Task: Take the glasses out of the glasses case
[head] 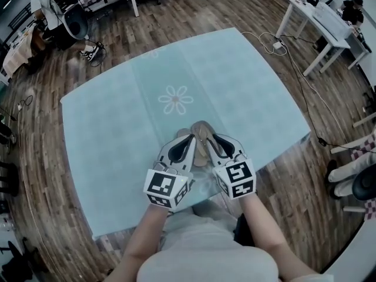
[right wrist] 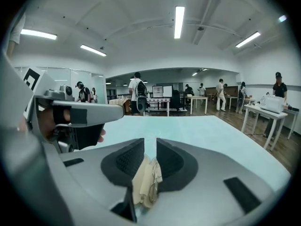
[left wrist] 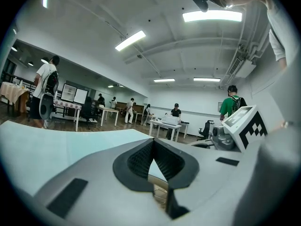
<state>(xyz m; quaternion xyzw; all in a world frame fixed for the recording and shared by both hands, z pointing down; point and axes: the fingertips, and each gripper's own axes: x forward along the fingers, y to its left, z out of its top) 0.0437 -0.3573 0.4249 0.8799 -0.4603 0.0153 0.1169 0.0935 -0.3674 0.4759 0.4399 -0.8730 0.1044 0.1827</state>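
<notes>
- Fingers (left wrist: 137, 161) of our left gripper (head: 187, 141) are closed, meeting tip to tip. A tan sliver shows low in the gap behind them, and we cannot tell whether they pinch it.
- Between both grippers, the glasses case (head: 201, 135) lies on the table (head: 111, 140), close to its near edge. No glasses are out, so we judge the task barely begun.
- Our right gripper (head: 215, 140) has its fingers clamped on the case's tan fabric. A thin metal loop (right wrist: 153, 185) sits there too; glasses or clasp, we cannot tell.
- Room is generous: cloth spreads left, ahead and right. Only the near edge, just behind our grippers, is close.
</notes>
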